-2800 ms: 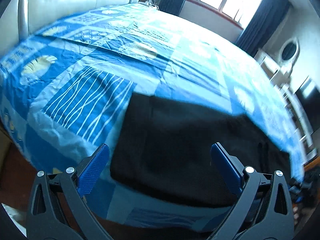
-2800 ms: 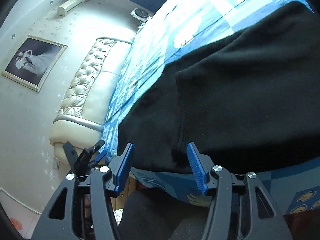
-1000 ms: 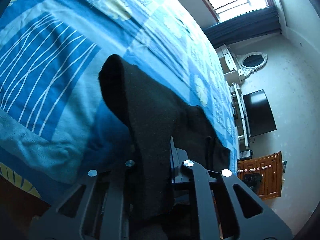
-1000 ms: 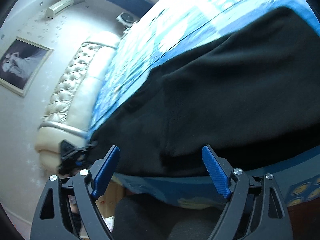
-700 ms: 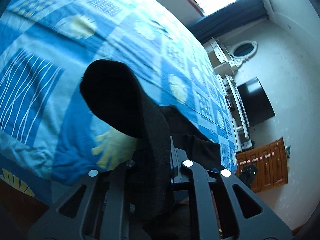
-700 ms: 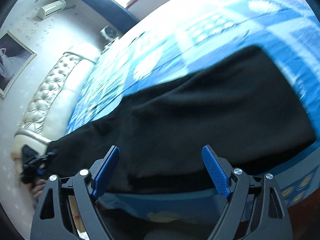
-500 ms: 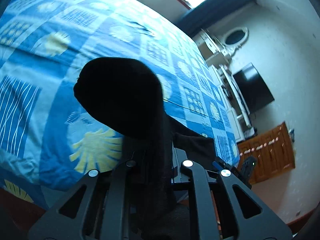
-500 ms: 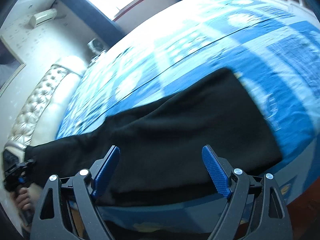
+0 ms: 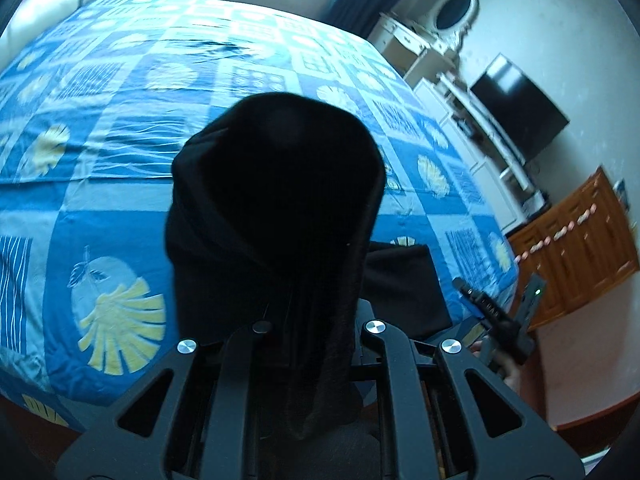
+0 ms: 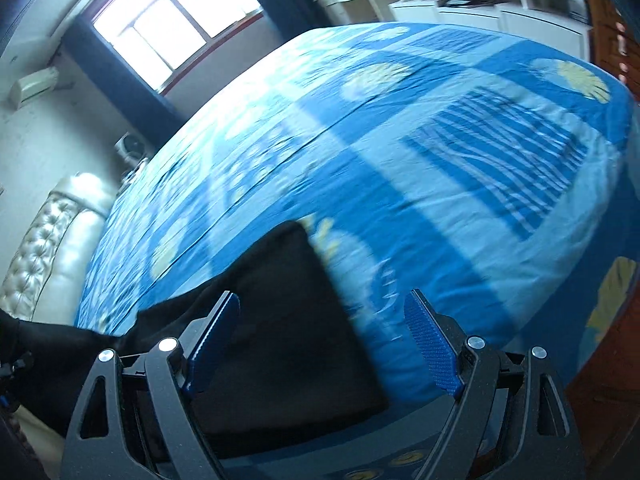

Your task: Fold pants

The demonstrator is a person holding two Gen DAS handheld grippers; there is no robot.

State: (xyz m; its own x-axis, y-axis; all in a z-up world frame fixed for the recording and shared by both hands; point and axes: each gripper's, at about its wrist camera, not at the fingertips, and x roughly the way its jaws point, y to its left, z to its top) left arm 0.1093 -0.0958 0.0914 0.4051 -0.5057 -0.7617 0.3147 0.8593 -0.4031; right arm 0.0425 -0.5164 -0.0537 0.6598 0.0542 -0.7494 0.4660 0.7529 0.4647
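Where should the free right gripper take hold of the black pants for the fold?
Probably the pants' far corner lying flat on the bedspread. Bring the open right gripper forward and low along the bed, one finger sliding under the edge. The left gripper is shut on the lifted end.

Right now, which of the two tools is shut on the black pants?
The left tool: its fingers are clamped on the pants. The right tool is open, holding nothing.

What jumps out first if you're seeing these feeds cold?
The black pants fill the middle of the left view, bunched and lifted in the shut left gripper. Beneath them spreads the bright blue patterned bedspread. The right gripper hangs open over the pants' other end.
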